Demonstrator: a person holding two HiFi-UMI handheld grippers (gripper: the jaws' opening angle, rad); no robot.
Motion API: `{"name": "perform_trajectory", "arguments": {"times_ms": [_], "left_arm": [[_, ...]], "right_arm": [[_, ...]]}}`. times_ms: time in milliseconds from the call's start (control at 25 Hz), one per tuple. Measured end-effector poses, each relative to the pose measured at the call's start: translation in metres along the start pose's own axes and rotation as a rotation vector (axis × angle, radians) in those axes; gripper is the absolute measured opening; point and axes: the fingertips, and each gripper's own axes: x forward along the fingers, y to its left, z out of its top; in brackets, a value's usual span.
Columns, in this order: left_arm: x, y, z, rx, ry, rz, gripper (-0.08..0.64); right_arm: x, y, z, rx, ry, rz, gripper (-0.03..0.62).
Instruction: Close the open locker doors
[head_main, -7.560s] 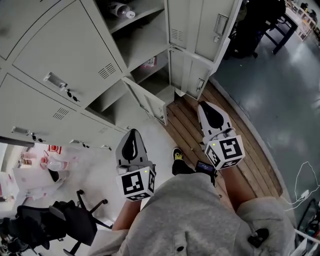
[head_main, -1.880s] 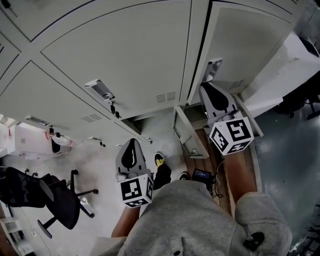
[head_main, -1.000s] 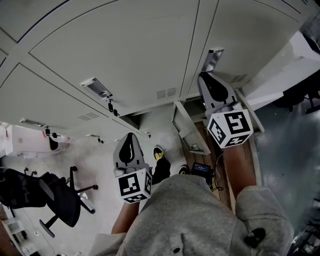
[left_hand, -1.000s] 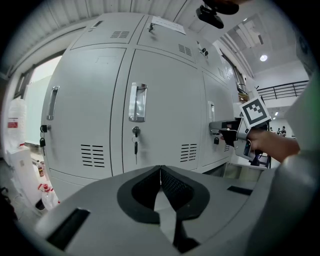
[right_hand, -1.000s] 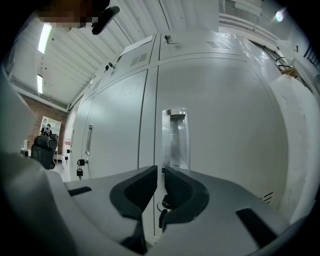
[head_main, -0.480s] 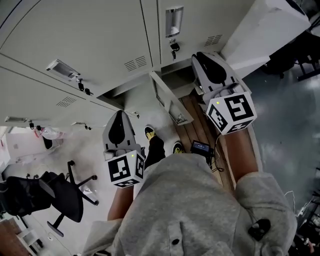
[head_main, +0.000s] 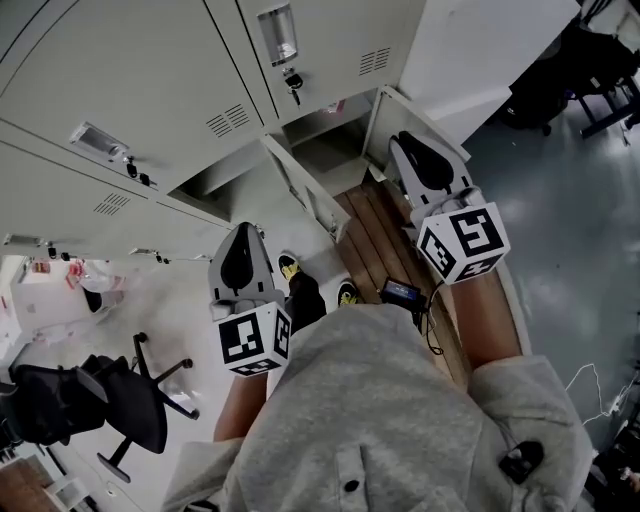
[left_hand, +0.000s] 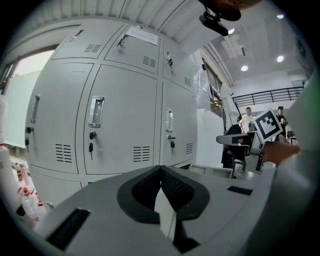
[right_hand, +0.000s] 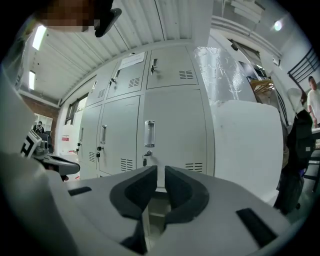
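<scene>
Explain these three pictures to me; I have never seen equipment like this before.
No robot here: a person wears a head camera and carries a hand-held gripping tool in each hand. The head view looks down on the left tool, the right tool, grey lockers and one low locker door hanging open over a wooden floor strip. The other two pictures come from cameras riding on the tools, looking along their jaws at the lockers. The left tool's jaws are together, the right tool's slightly apart; neither holds anything.
</scene>
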Motion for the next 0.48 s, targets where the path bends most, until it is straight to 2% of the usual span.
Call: {"name": "perform_trajectory", "arguments": {"times_ms": [160, 480], "left_arm": [[-0.001, -0.015, -0.005, -0.004, 0.015, -0.02, 0.011], [-0.002, -0.026, -0.009, -0.01, 0.018, 0.004, 0.012]], "right_arm": [[-0.015, -0.008, -0.005, 0.009, 0.003, -0.011, 0.063], [-0.026, -0.013, -0.014, 0.019, 0.014, 0.007, 0.063]]}}
